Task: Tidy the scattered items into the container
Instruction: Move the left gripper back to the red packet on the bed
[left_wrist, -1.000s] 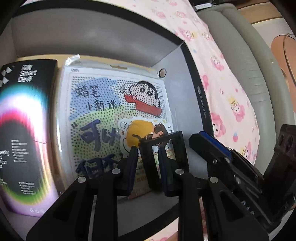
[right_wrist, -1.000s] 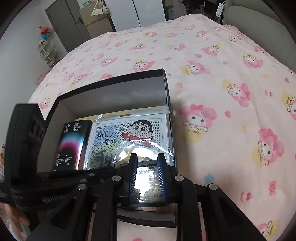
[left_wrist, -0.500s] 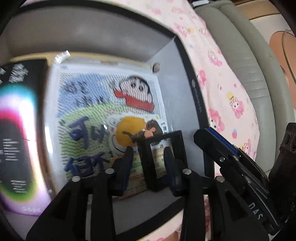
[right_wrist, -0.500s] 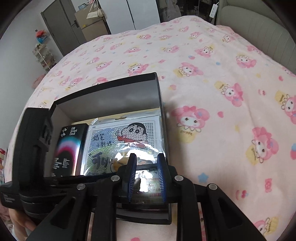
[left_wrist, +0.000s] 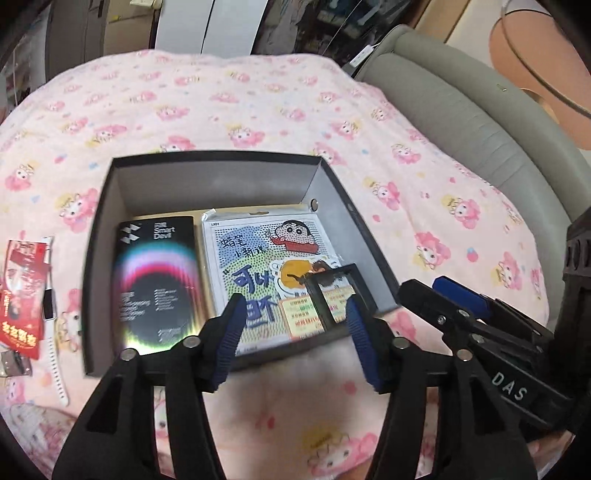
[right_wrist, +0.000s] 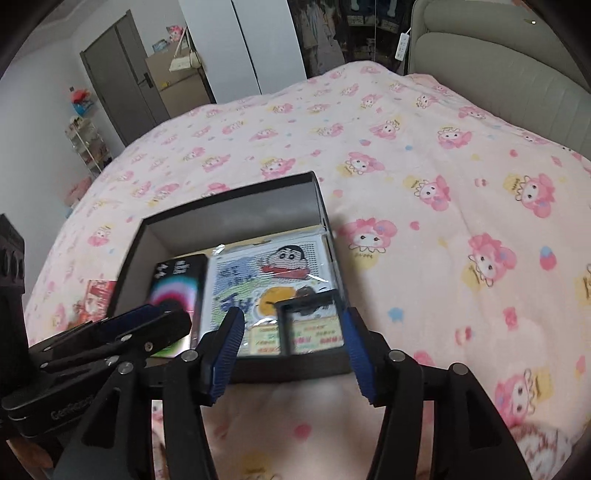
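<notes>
Black box (left_wrist: 107, 221) sat on the pink blanket (left_wrist: 258, 103) just ahead of both my tools, lid off. Left tool (left_wrist: 295, 332) was spread wide, nothing between its blue pads (left_wrist: 229, 332). Right tool (right_wrist: 291, 347) was the same: wide, empty, hanging just short of the box's near wall.

Inside the box, ahead-left of my left tool: a black Smart Devil carton (left_wrist: 159, 280), lying flat. Directly ahead: a cartoon peg-board pack (left_wrist: 258, 251) in clear wrap, flat beside the carton, touching or nearly so. A small black frame (left_wrist: 340, 295) lay on the pack's near right corner, tilted, close to the box's right wall.

Outside the box, far left of my left tool: a red packet (left_wrist: 22, 295) and a white watch (left_wrist: 51, 325) lay on the blanket, near each other. Right view showed only a corner of the red packet, blurred.

Grey headboard (right_wrist: 498, 62) ran along the right.
</notes>
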